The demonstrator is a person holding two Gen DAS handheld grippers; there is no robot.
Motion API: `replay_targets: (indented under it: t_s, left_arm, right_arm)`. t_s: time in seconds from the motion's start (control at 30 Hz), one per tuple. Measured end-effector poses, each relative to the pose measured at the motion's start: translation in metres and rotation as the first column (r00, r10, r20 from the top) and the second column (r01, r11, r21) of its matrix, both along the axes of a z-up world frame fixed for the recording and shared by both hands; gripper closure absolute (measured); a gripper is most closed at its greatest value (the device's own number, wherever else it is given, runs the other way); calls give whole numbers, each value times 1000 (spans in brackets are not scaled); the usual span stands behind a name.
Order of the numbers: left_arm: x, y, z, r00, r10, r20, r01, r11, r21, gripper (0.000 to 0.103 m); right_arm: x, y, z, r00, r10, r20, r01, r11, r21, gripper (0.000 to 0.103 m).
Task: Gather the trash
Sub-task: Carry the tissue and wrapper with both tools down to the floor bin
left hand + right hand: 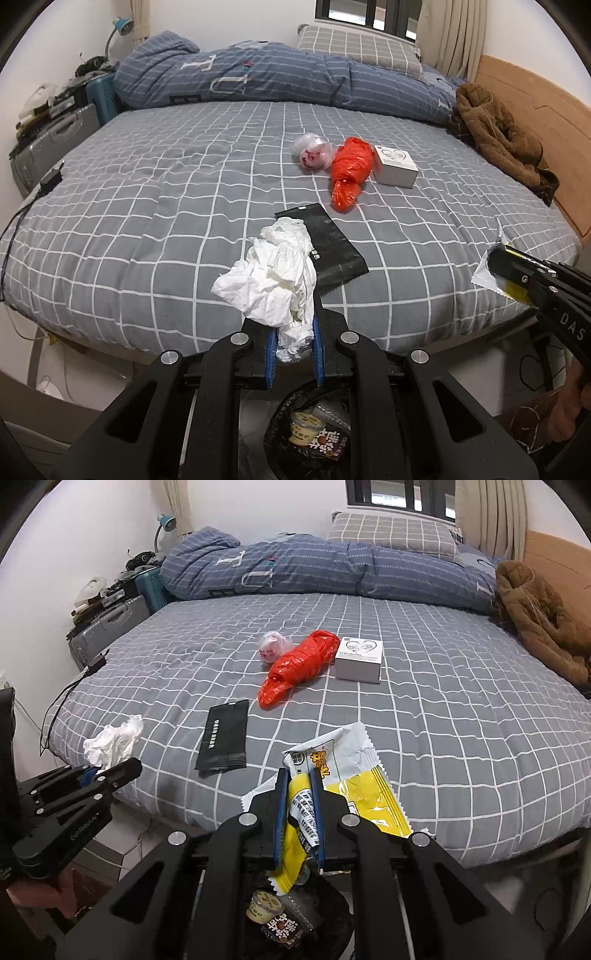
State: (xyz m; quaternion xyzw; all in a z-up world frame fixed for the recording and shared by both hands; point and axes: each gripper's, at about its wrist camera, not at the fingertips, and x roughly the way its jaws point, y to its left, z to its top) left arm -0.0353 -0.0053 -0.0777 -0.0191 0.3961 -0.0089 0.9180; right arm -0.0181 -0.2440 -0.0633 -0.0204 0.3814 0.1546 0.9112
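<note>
Midway: L claw [293,332] clamps tissue [275,273], R claw [300,812] clamps yellow wrapper [332,775], both above bin [295,919] w/ some trash; black pouch [223,734], red bag [299,664], clear bag [273,648] remain ahead on bed [461,720].

A lived-in bedroom in a home: a wide bed [424,716] with a grey checked sheet fills the view, a rumpled blue duvet [332,568] and a checked pillow [391,535] lie along its far side, under a curtained window [399,494]. A wooden headboard [535,110] (a brown jacket [535,616] heaped against it), a blue desk lamp [122,27] and a grey suitcase [107,631] beside the bed say the same
</note>
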Motion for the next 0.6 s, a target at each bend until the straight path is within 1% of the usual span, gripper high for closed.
replay_targets:
  t_s: [0.2, 0.43, 0.6]
  left_arm:
    - [-13, -4, -3, 1000, -4, -10, 4, 1000, 2, 89]
    - [-30, -4, -9, 999, 10, -38, -12, 999, -35, 89]
    - [-43, -4, -16, 998, 14, -56, -17, 999, -41, 89]
  right_arm:
    - [-12, 1, -3, 1000, 6, -11, -6, 1000, 1, 91]
    - [-33, 5, -8, 999, 10, -33, -10, 1000, 14, 91]
    - [-49, 8, -10, 999, 18, -35, -18, 1000, 17, 91]
